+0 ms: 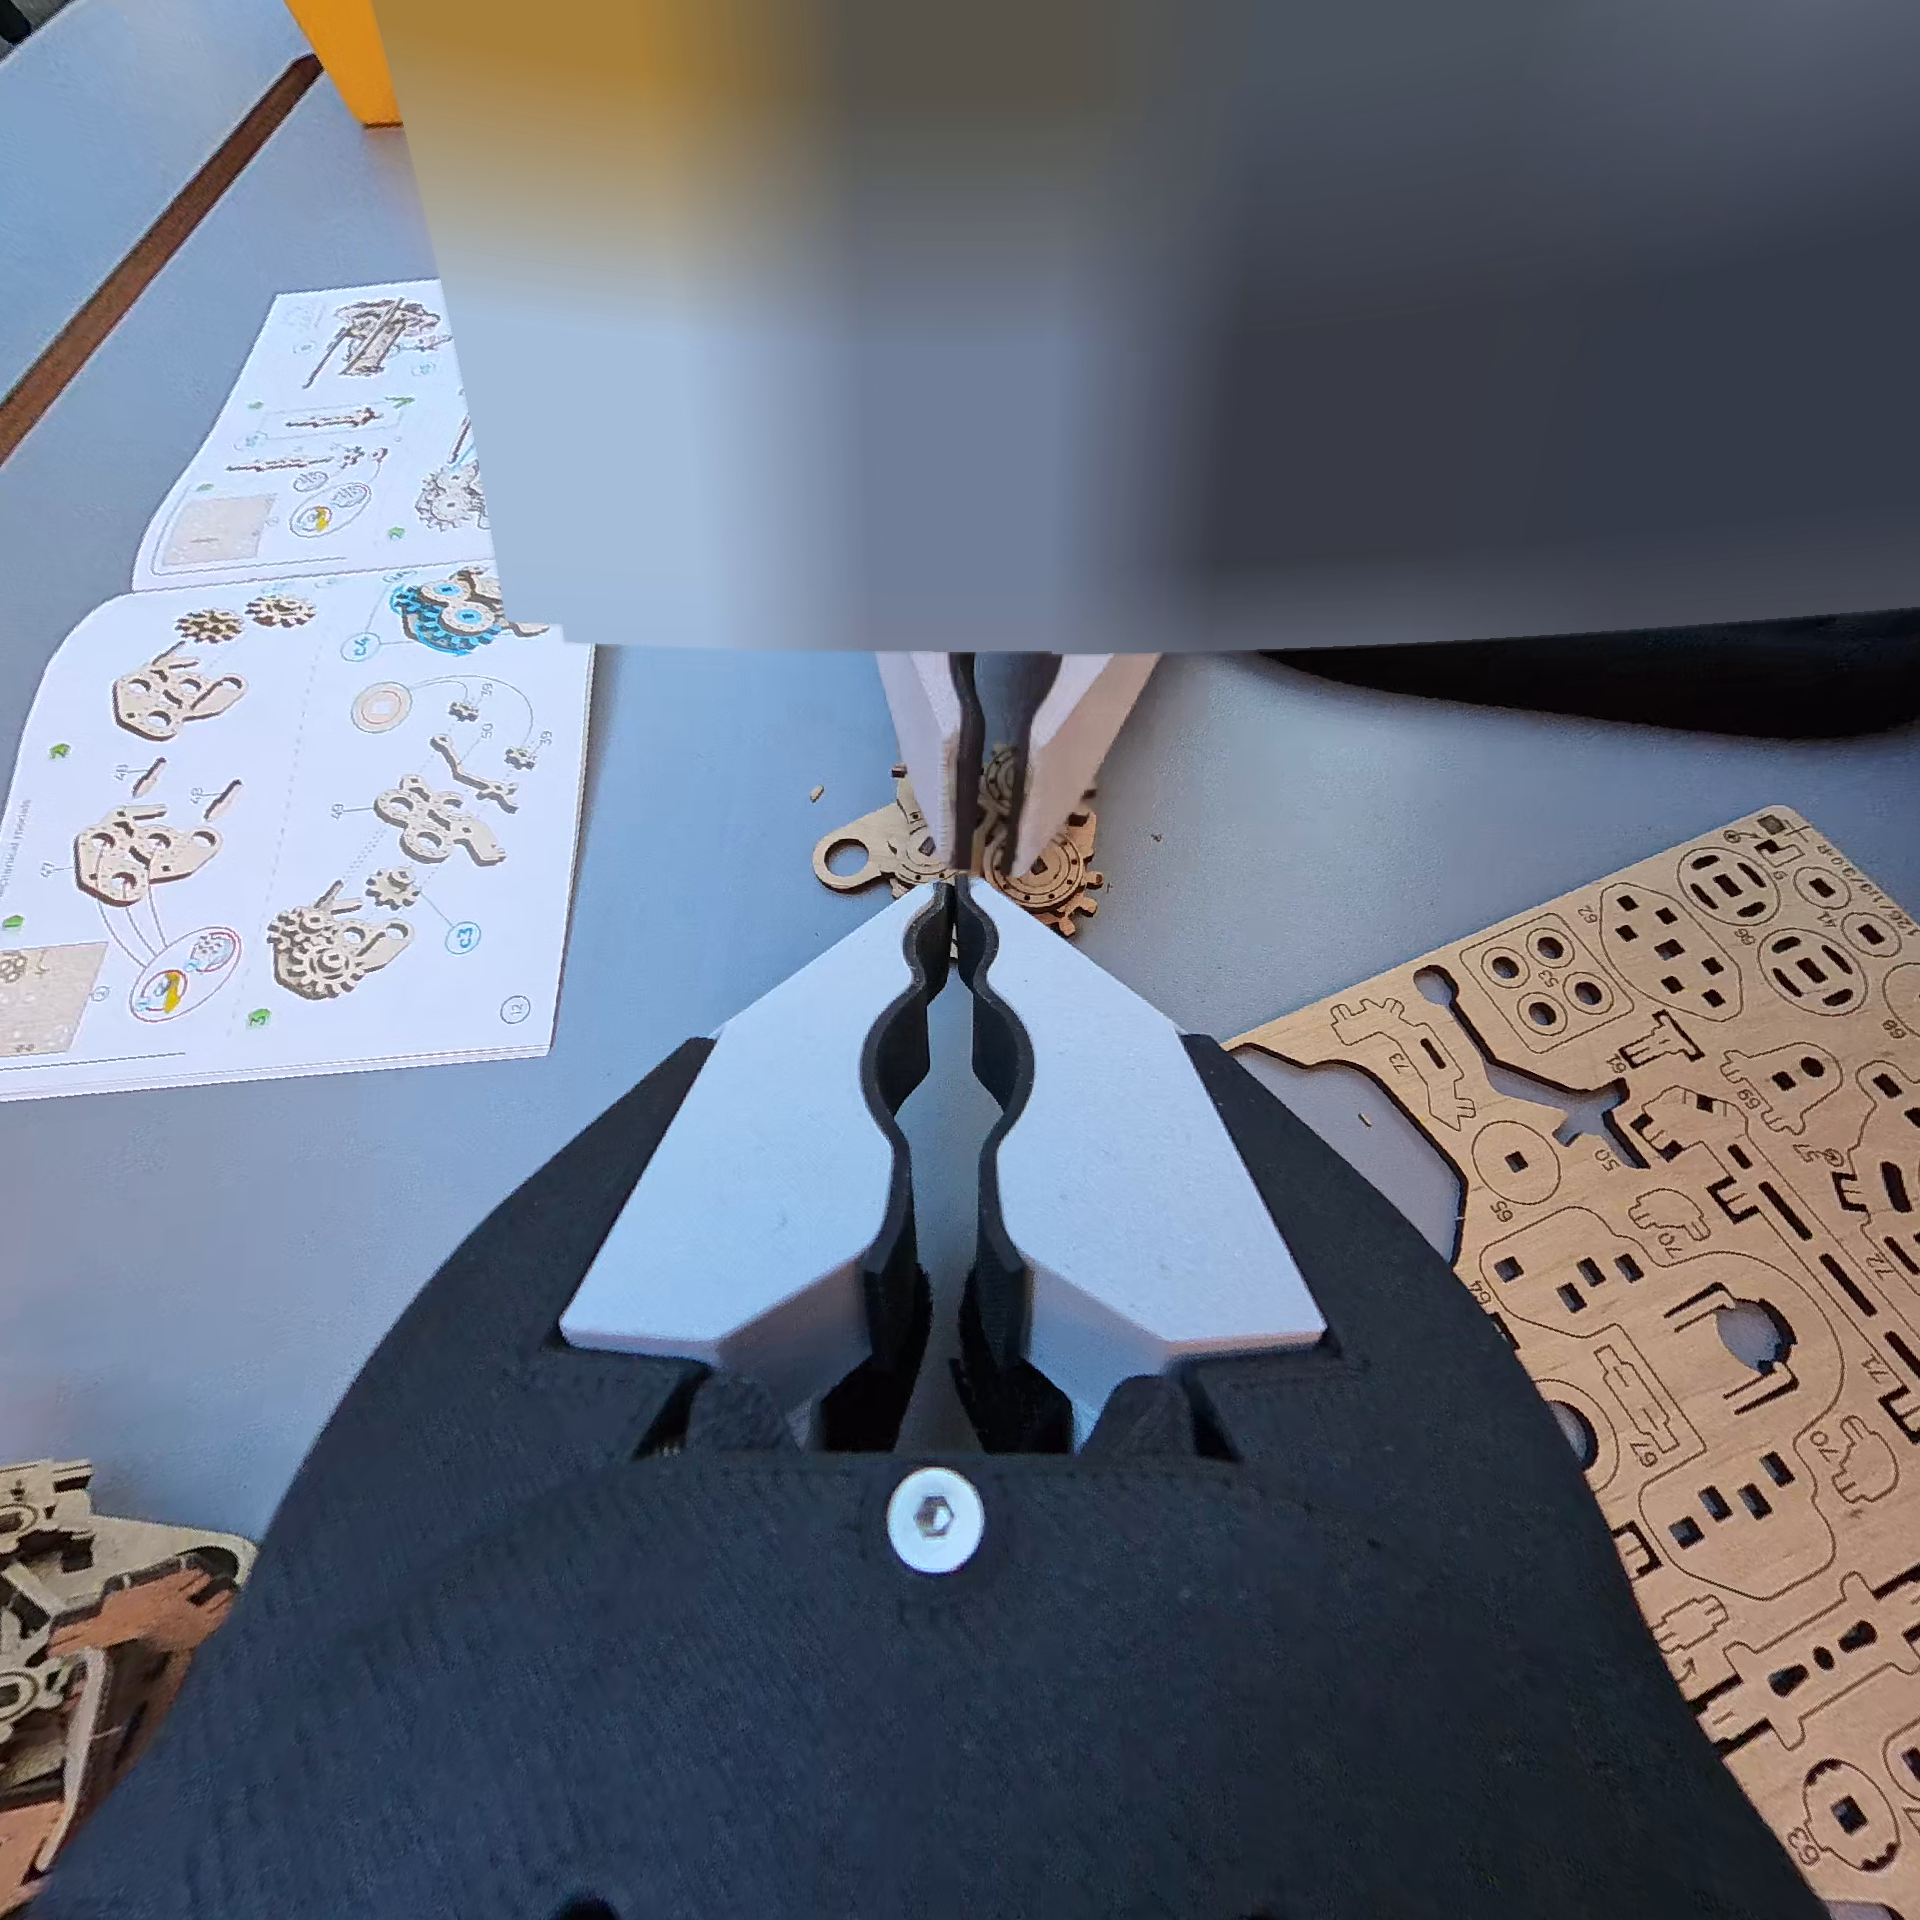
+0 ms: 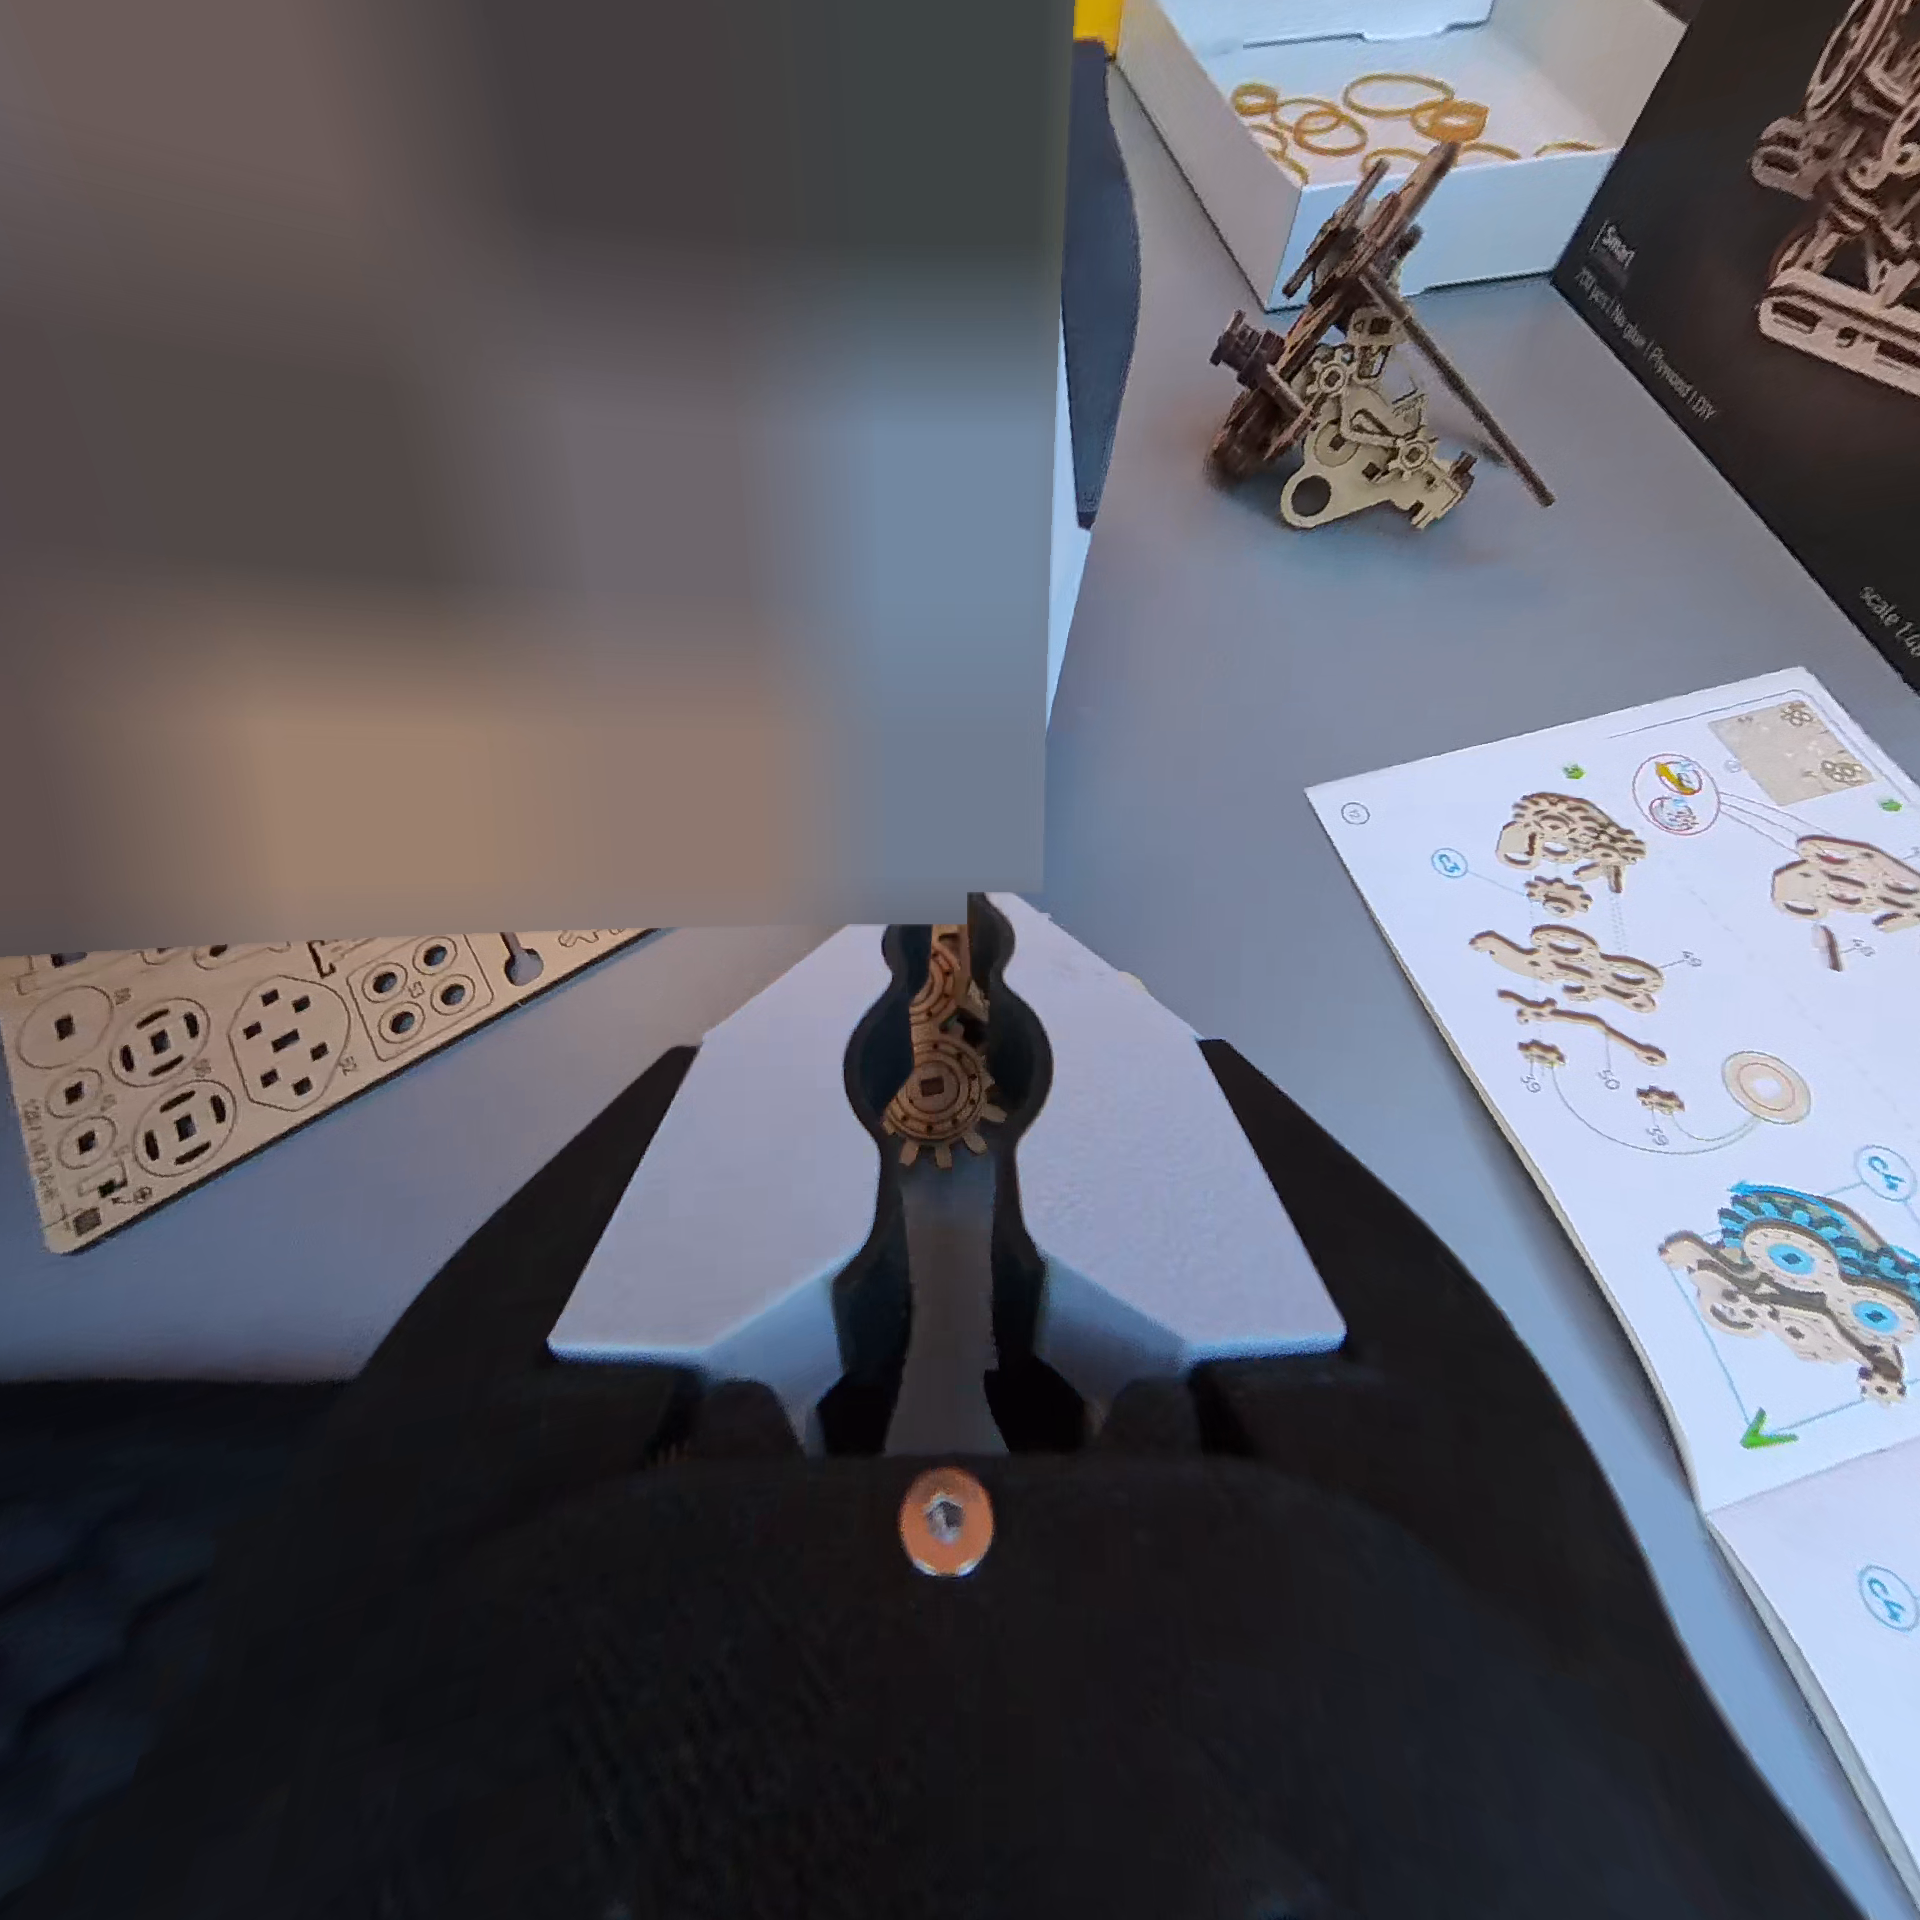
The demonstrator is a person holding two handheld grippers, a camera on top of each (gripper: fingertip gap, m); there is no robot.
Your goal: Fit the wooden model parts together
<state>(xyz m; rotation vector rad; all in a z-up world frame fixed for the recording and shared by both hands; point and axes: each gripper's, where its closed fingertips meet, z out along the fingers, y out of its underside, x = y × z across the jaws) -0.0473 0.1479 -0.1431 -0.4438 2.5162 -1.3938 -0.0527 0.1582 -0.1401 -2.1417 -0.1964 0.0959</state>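
Left gripper (image 1: 954, 894): fingers pressed together, tips touching, nothing visibly caught between them. Just ahead of its tips lies the wooden gear assembly (image 1: 1049, 868) flat on the grey table (image 1: 675, 790). Right gripper (image 1: 977, 857) comes in from the far side, tips down on that same assembly, fingers nearly closed around it. In the right wrist view the gear assembly (image 2: 940, 1101) sits between the right gripper's (image 2: 971, 914) dark pads; tips partly hidden by the blurred patch. Left of the left gripper: open instruction booklet (image 1: 301, 810). To its right: laser-cut wooden sheet (image 1: 1683, 1299). Right view, beyond the right gripper: a half-built wooden model (image 2: 1351, 405), white box of rubber bands (image 2: 1351, 125), dark kit box (image 2: 1766, 260).
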